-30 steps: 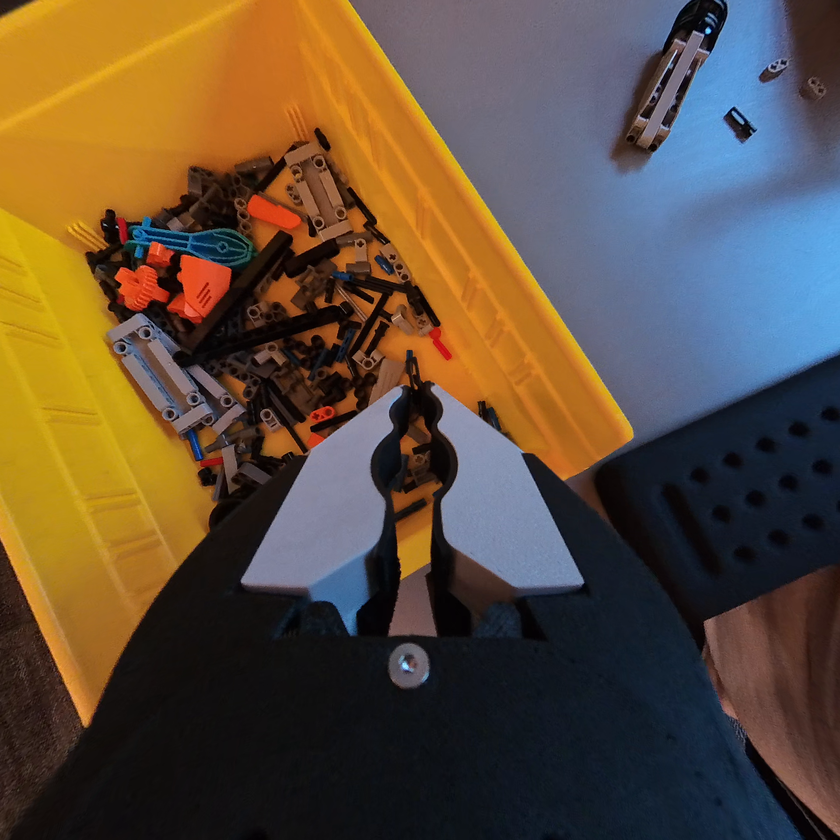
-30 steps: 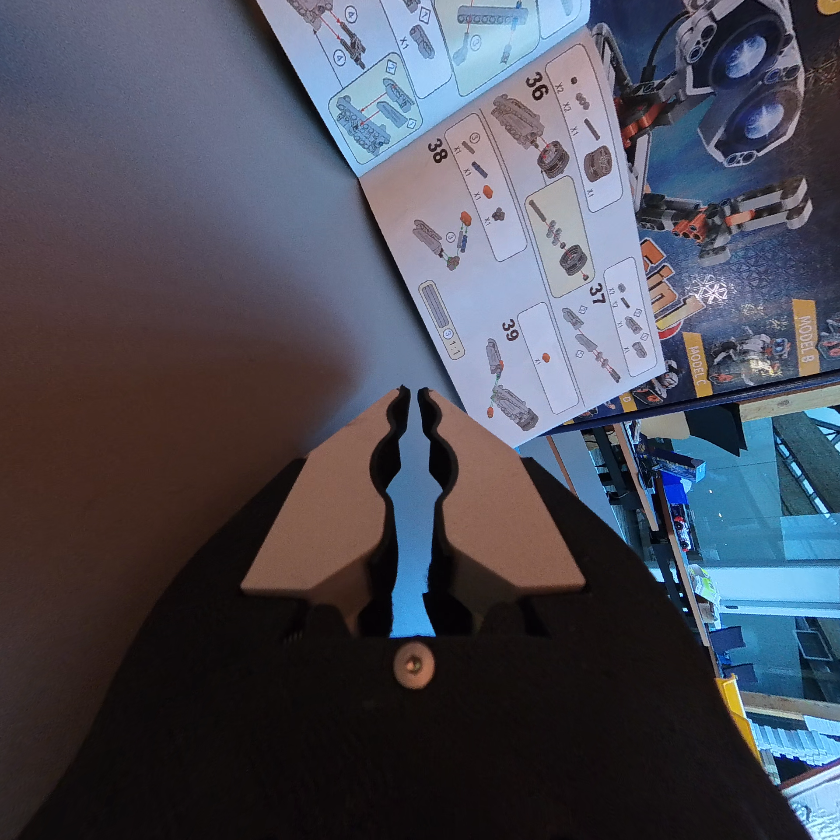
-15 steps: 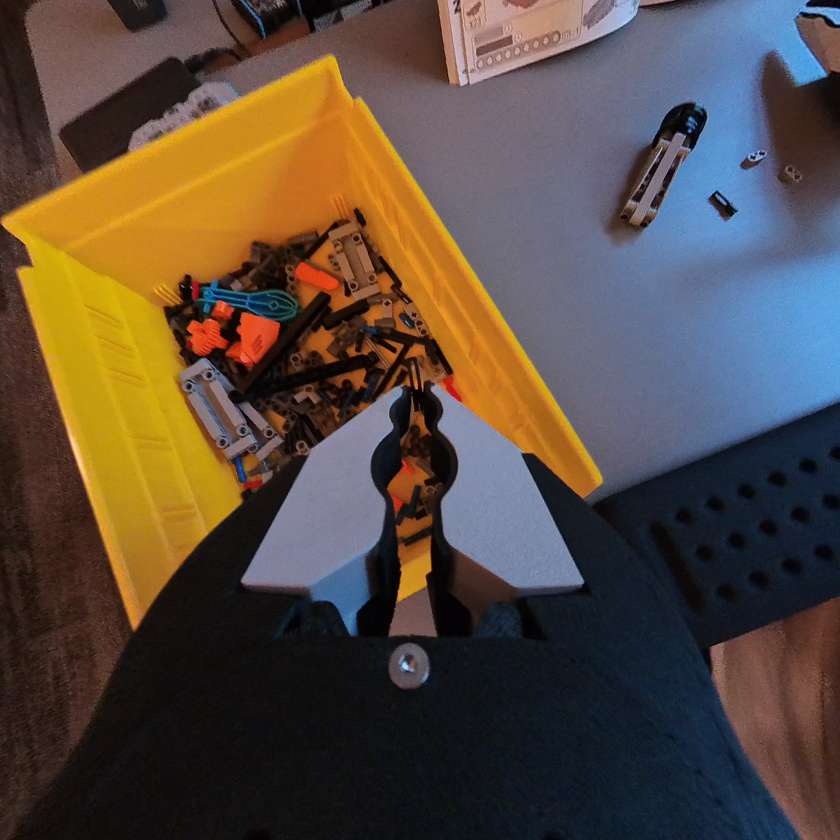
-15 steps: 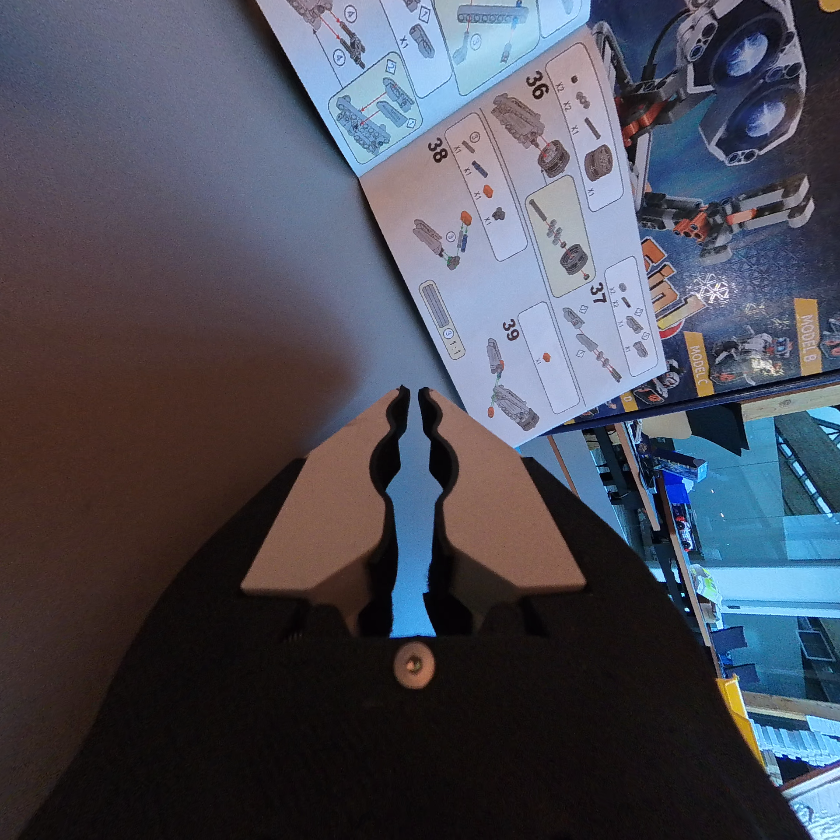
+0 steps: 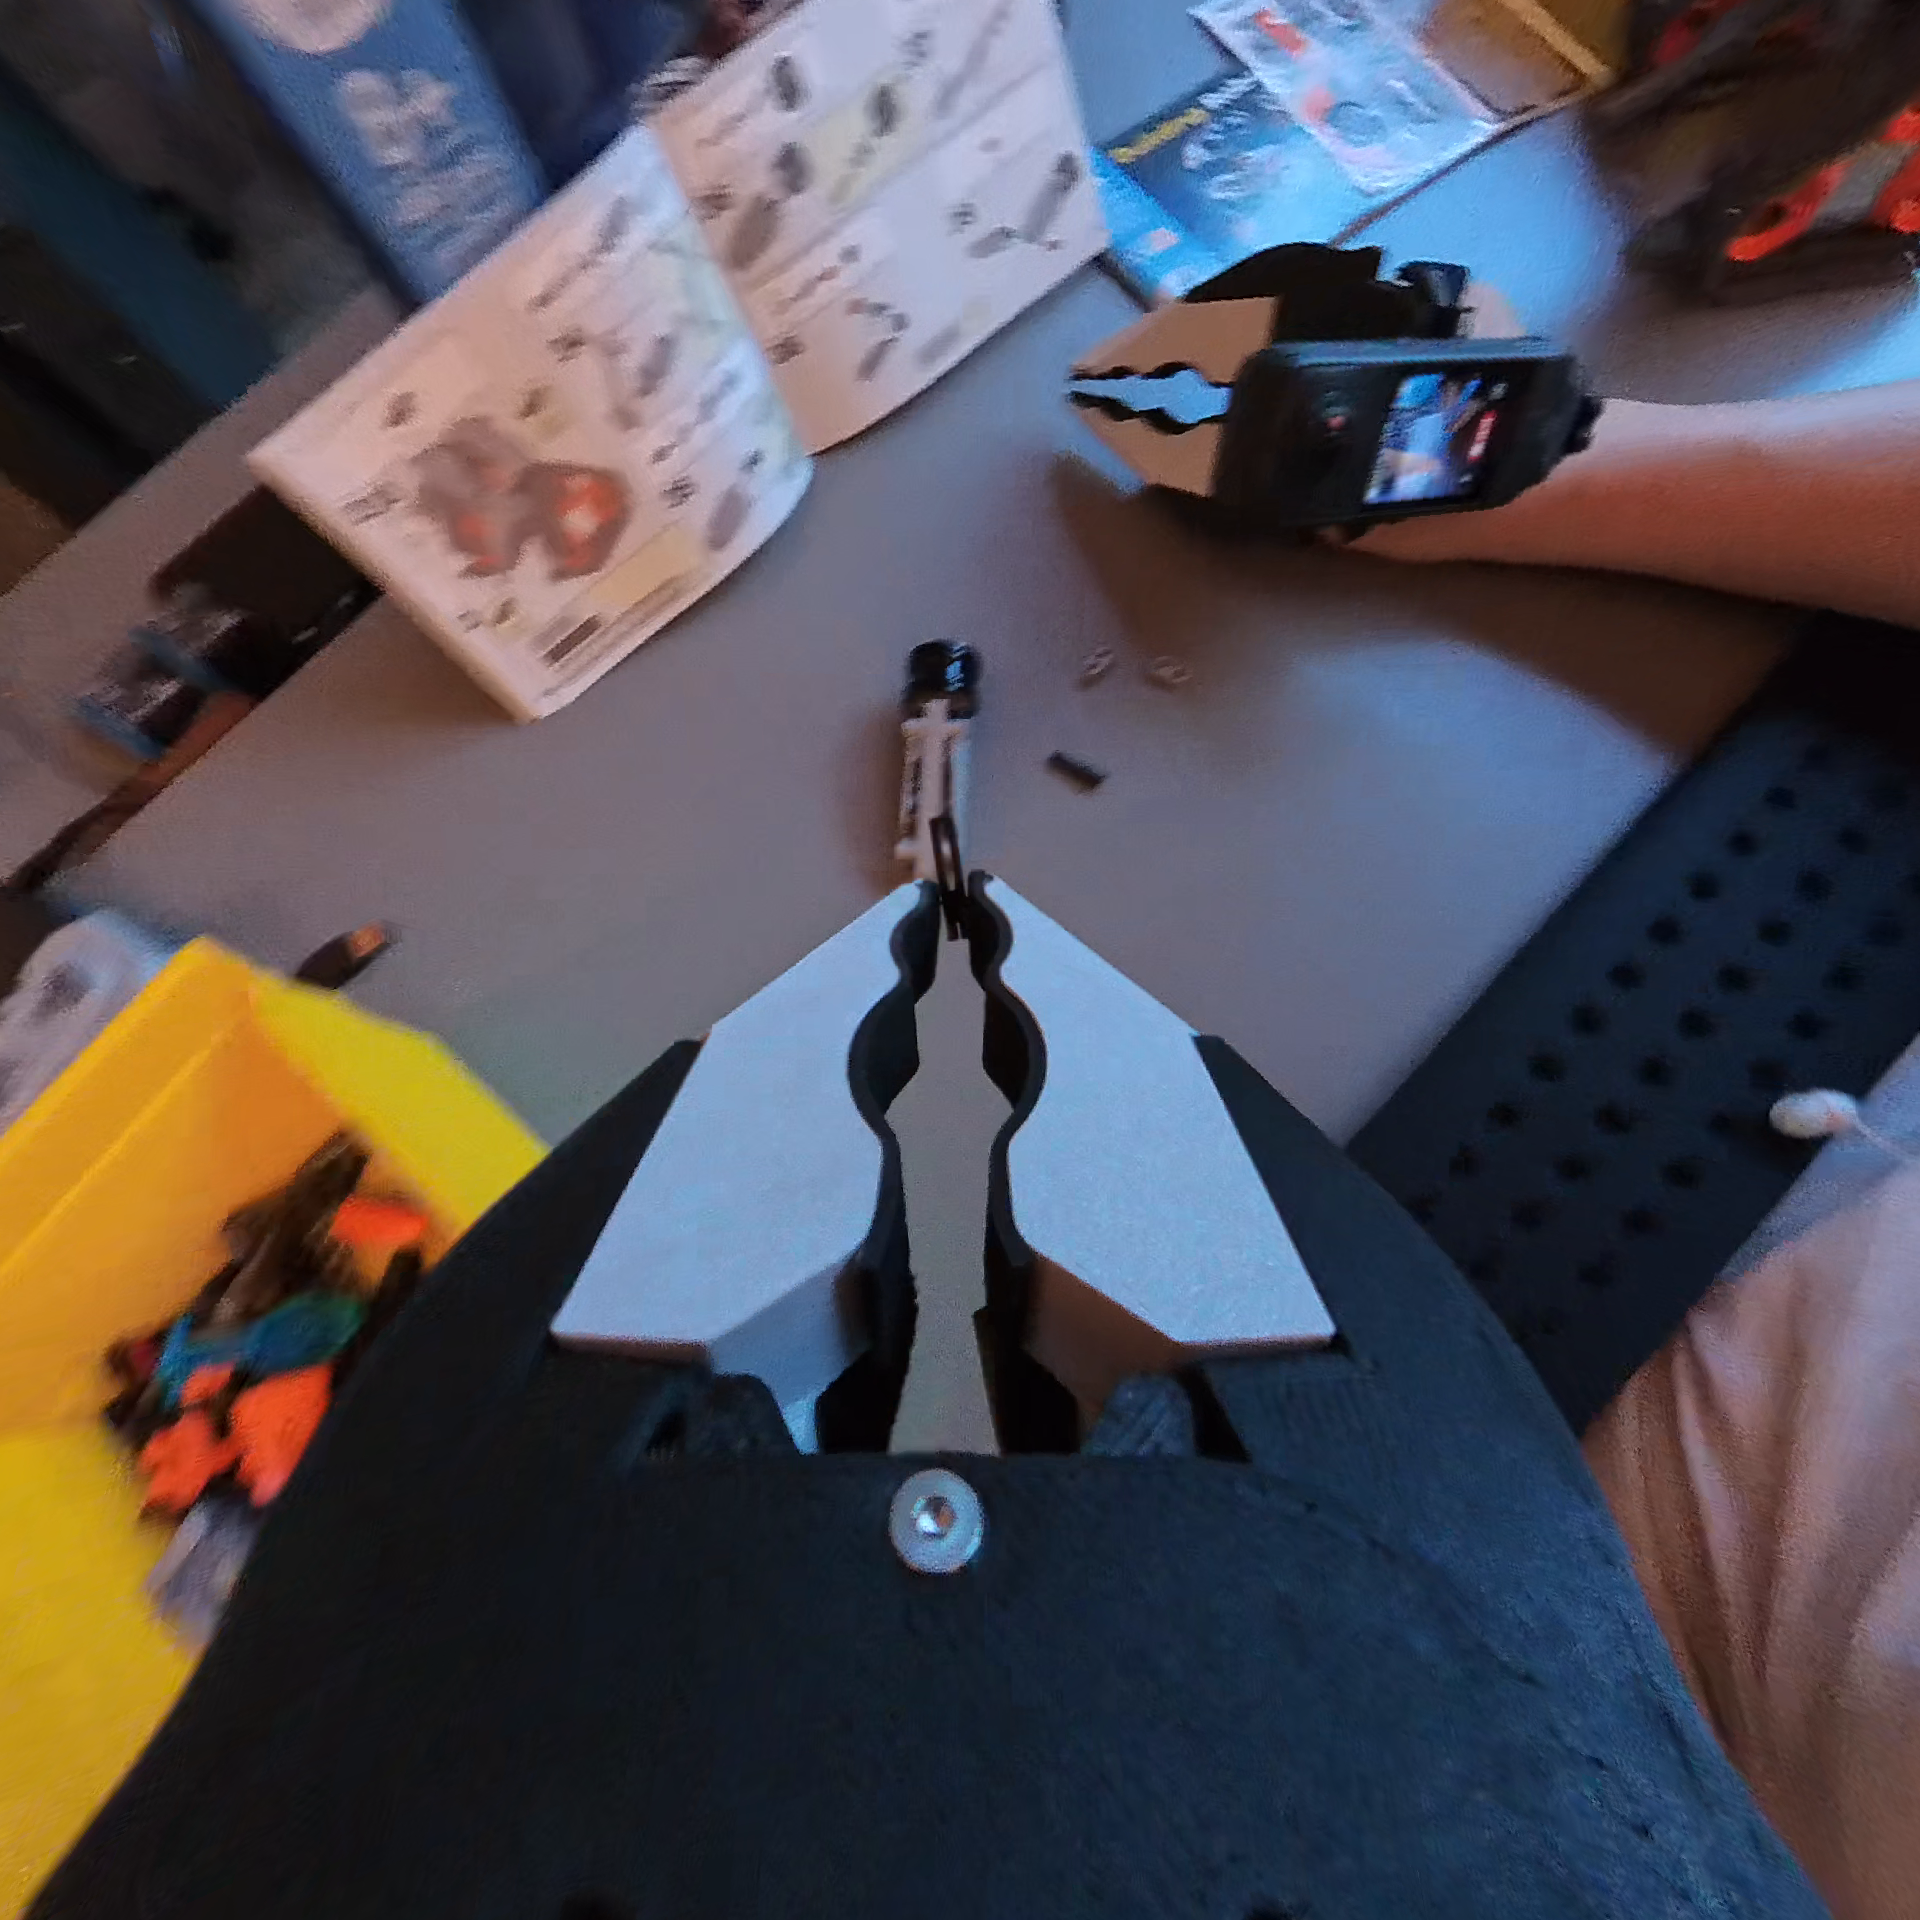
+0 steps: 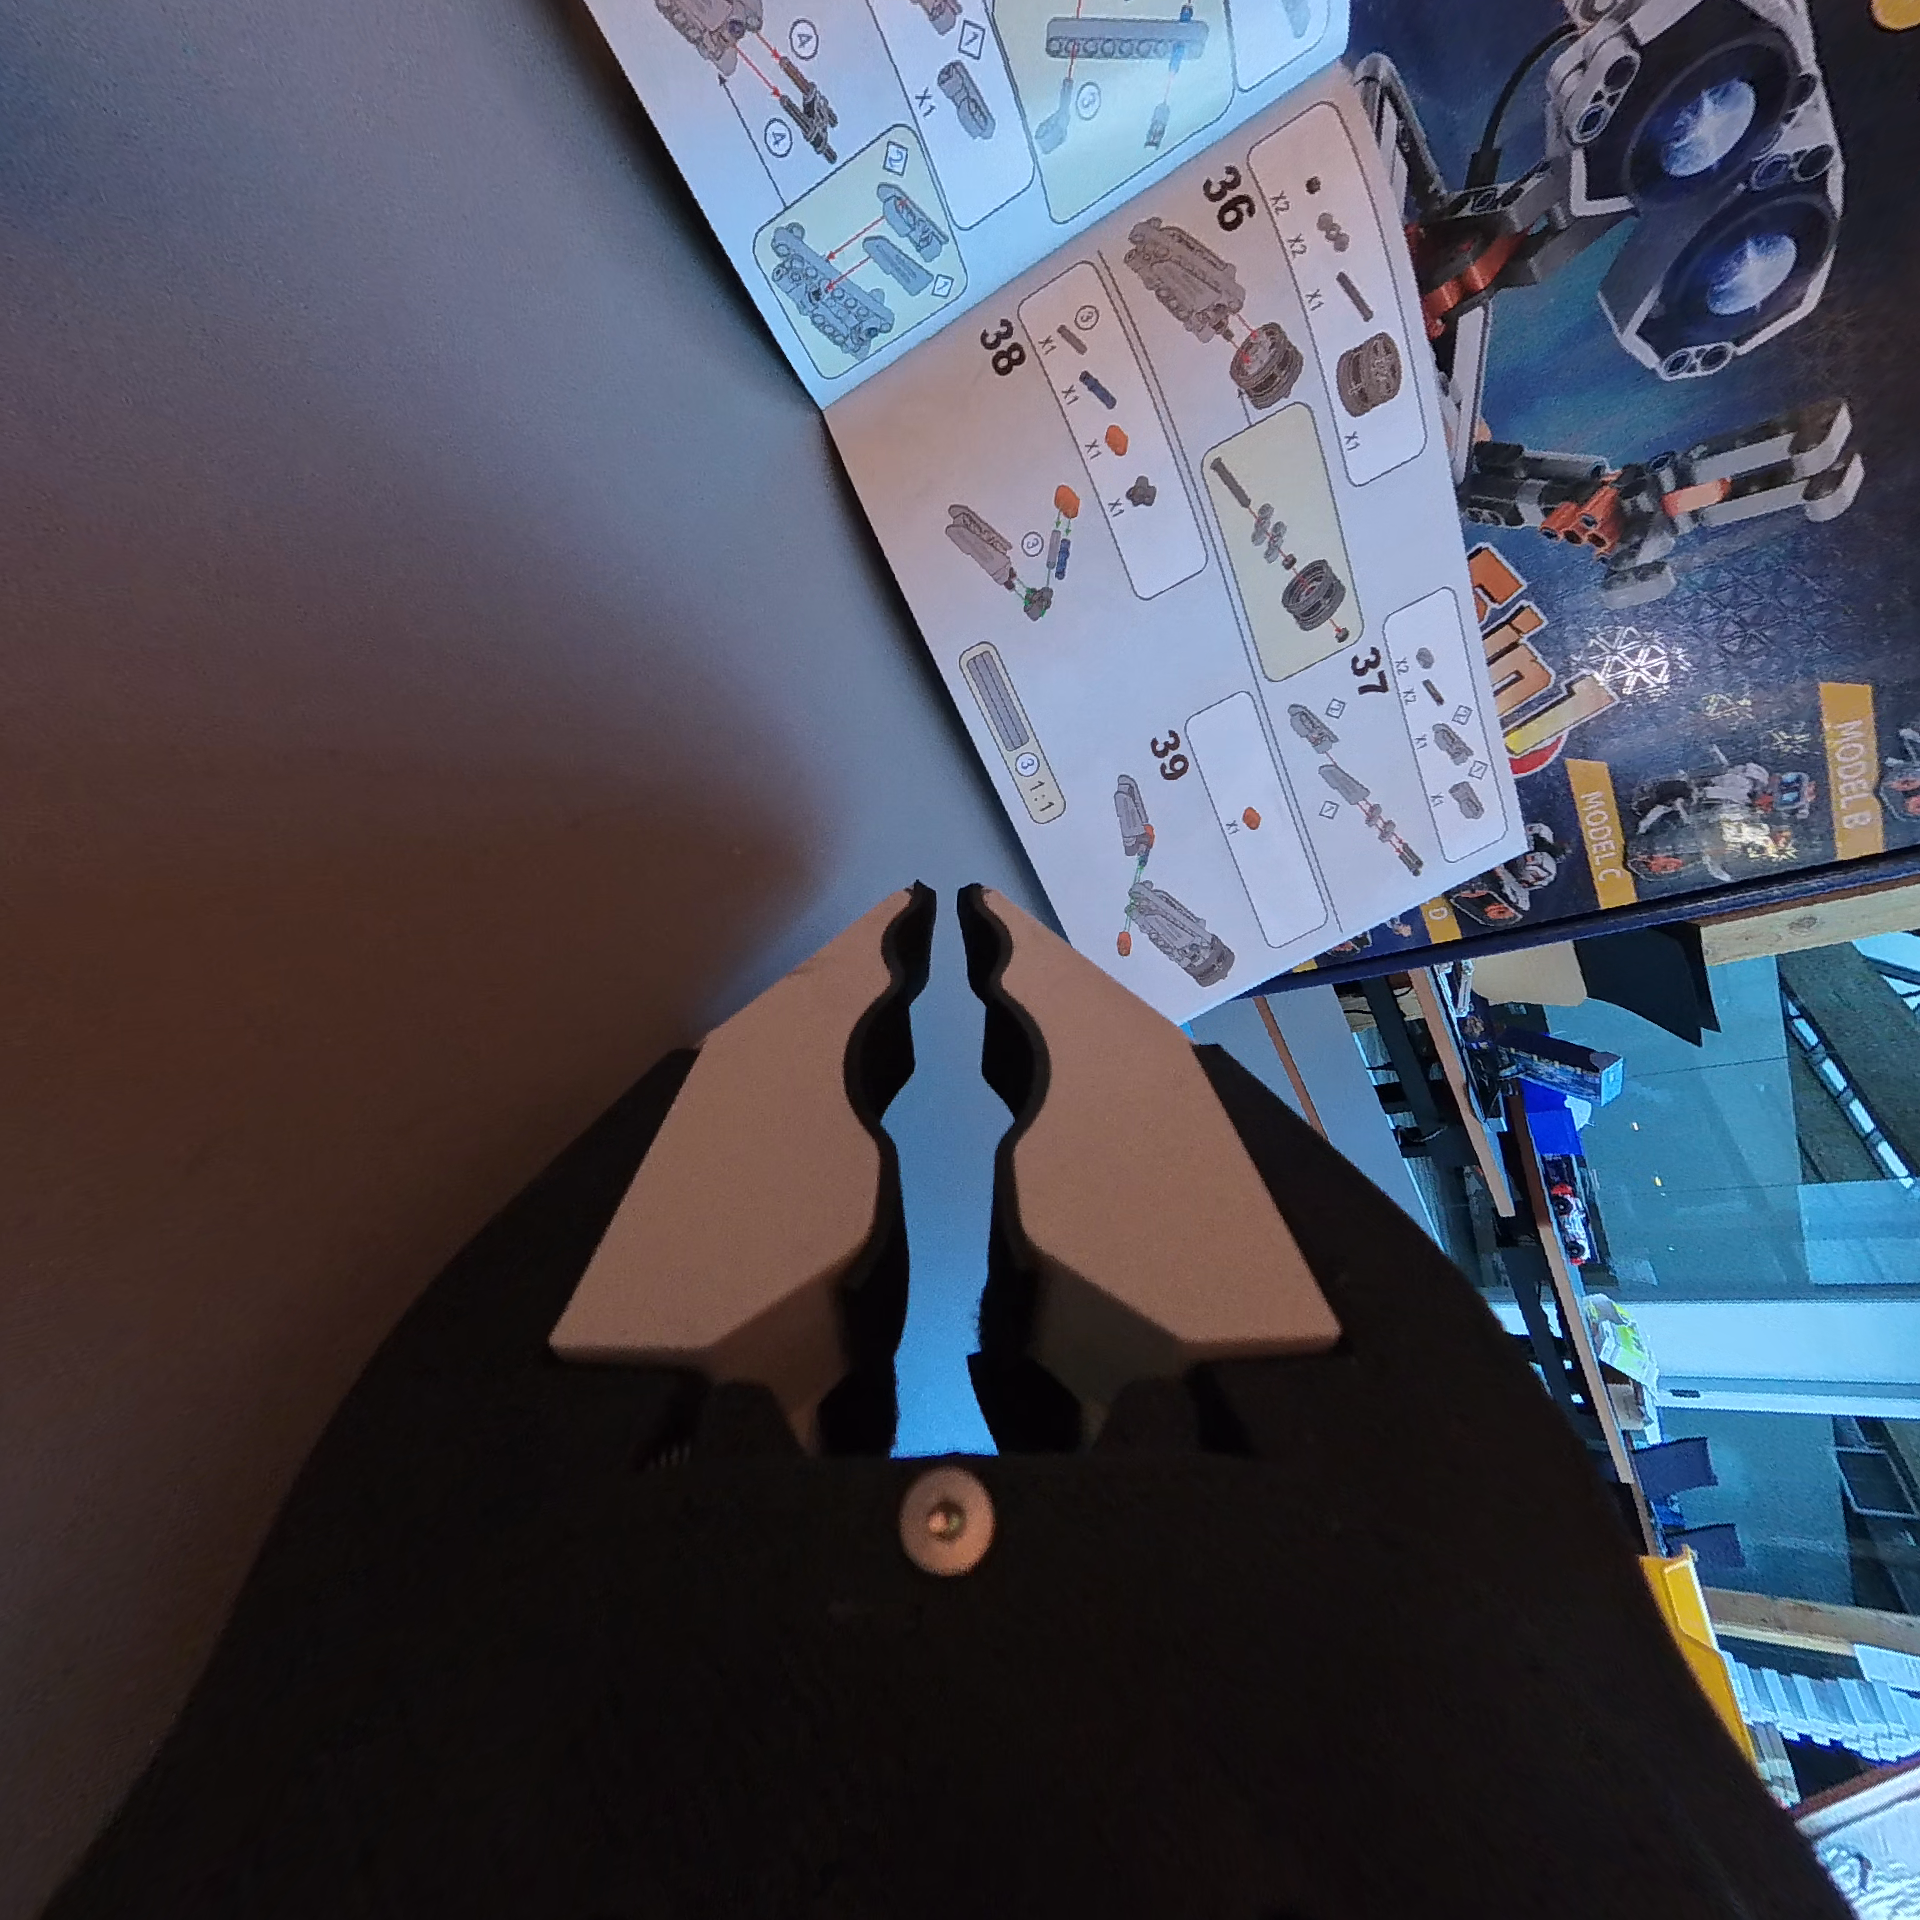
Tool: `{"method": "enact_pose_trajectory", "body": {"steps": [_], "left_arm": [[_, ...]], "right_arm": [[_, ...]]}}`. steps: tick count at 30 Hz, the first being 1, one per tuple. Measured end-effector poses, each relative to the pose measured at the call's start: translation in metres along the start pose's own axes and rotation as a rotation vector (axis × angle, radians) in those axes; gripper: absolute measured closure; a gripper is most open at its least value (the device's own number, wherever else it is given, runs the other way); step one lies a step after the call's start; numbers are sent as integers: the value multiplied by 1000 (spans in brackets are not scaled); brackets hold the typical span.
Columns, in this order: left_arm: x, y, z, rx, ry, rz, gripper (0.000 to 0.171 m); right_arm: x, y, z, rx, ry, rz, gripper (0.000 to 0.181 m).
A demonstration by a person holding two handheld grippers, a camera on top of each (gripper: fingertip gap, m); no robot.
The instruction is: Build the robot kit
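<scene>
My left gripper point(image 5: 951, 894) is shut on a small thin black part point(image 5: 945, 847) that sticks out of its tips. It is held above the grey table, in line with a grey-and-black assembly point(image 5: 932, 748) that lies just beyond. The yellow bin point(image 5: 125, 1091) of loose parts point(image 5: 260, 1382) is at the lower left. My right gripper point(image 6: 945, 894) is nearly closed with nothing between its jaws. It hovers over bare table beside the open instruction booklet point(image 6: 1143, 520). It also shows in the left wrist view point(image 5: 1091, 398) at the upper right, held by a person's forearm point(image 5: 1714, 478).
A small black piece point(image 5: 1075, 771) and two small grey pieces point(image 5: 1096, 665) lie right of the assembly. The booklet point(image 5: 623, 343) stands open at the back. A dark blue toy box point(image 6: 1662, 416) lies under the booklet. A black perforated mat point(image 5: 1662, 1039) is at the right. Both grippers' tips are roughly 20 cm from the small black piece point(image 5: 1075, 771).
My left gripper has lifted out of the yellow bin with the black part and swung right, over the table toward the assembly. The right gripper has not moved.
</scene>
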State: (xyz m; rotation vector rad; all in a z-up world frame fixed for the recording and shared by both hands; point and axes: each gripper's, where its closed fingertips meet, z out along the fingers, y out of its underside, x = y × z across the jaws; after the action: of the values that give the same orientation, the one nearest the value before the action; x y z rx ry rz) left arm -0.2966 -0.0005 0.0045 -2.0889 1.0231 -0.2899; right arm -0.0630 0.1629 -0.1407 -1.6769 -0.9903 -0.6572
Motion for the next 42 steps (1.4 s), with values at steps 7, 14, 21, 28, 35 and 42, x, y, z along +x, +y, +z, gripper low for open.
{"method": "enact_pose_trajectory", "body": {"steps": [7, 14, 21, 28, 35, 42], "left_arm": [[45, -2, 117, -113, 124, 1, 168], [49, -17, 162, -124, 213, -42, 168], [49, -27, 194, -188, 233, 13, 168], [48, -9, 197, -168, 190, -3, 168], [41, -11, 191, -115, 172, -29, 168], [42, -8, 190, -120, 177, -36, 168]], "right_arm": [[-1, 0, 0, 3, -8, 4, 177], [-1, 0, 0, 5, -20, 13, 177], [-1, 0, 0, 6, -21, 16, 177], [1, 0, 0, 7, -22, 37, 173], [46, -2, -5, 122, 41, 397, 152], [70, 7, -7, 186, 12, 717, 134]]}}
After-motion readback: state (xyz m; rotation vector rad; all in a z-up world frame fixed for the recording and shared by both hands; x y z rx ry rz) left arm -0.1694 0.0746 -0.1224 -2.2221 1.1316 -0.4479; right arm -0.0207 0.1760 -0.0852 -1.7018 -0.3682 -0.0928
